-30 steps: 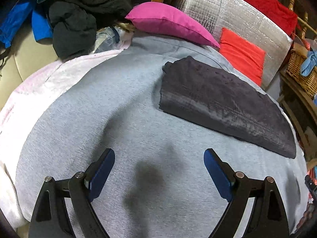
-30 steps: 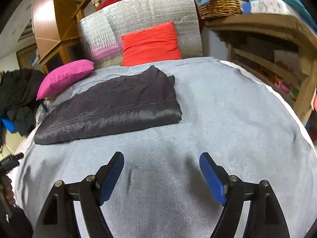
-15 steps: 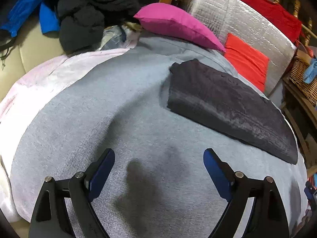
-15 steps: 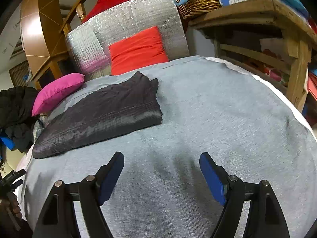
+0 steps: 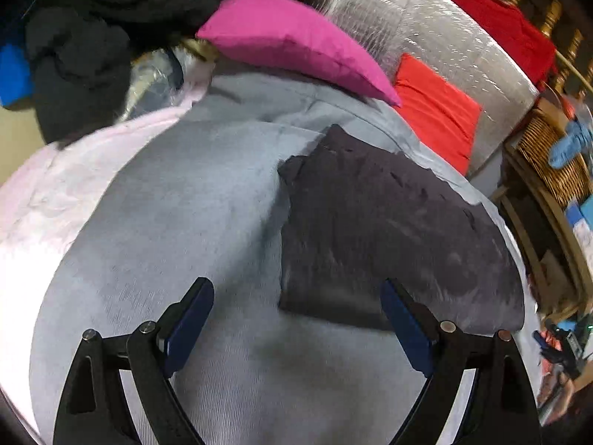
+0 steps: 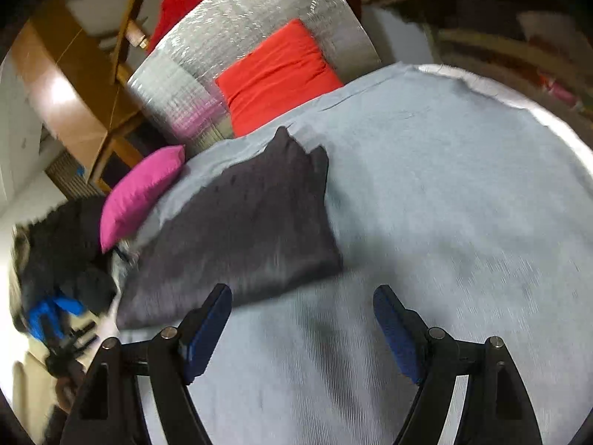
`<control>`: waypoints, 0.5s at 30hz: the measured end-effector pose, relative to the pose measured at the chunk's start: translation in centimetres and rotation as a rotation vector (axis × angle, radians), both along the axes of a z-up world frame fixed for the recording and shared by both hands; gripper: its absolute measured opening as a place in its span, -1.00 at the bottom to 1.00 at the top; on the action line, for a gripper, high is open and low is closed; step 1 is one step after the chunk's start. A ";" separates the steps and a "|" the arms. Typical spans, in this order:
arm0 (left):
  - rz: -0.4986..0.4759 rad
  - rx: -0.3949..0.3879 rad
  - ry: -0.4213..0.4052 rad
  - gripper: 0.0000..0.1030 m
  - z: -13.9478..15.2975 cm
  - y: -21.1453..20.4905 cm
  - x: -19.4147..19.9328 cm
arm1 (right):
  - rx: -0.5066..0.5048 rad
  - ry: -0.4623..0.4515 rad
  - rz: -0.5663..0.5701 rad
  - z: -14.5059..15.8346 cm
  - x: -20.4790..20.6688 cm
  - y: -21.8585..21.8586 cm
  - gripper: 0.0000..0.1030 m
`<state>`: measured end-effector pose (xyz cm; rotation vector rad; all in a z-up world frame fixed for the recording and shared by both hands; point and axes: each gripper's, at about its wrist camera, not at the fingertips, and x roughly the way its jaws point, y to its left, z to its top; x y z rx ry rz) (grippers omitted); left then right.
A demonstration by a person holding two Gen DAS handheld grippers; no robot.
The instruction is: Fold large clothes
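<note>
A dark grey garment (image 5: 389, 230) lies folded into a long rectangle on the grey bed cover (image 5: 178, 222). It also shows in the right wrist view (image 6: 241, 230). My left gripper (image 5: 296, 319) is open and empty, just before the garment's near left corner. My right gripper (image 6: 302, 319) is open and empty, over the grey cover (image 6: 463, 222) beside the garment's near right corner. Both views are blurred by motion.
A pink pillow (image 5: 292, 40), a red cushion (image 5: 433, 111) and a silver foil panel (image 5: 437, 44) stand at the bed's far end. A heap of black clothes (image 5: 92, 44) lies at far left. A wicker basket (image 5: 556, 163) and wooden shelves are at the right.
Both grippers have moved in toward the folded garment and tilted; it now sits much closer to the fingertips in both views. Both stay open.
</note>
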<state>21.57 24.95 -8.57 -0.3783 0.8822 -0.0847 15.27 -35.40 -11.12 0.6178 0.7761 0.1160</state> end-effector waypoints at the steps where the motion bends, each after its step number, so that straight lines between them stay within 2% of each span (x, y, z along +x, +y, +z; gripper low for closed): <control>1: -0.003 -0.019 0.003 0.78 -0.1 0.1 0.8 | 0.038 0.020 0.014 -0.2 1.8 -0.7 0.59; 5: -0.043 -0.157 0.080 0.78 -1.7 0.6 4.9 | 0.160 0.082 0.049 -1.7 7.4 -2.3 0.59; 8: -0.039 -0.198 0.107 0.77 -2.7 0.9 7.1 | 0.222 0.135 0.077 -3.2 11.1 -2.7 0.59; 15: -0.053 -0.262 0.147 0.77 -4.5 1.1 11.3 | 0.246 0.181 0.143 -5.2 15.2 -2.1 0.59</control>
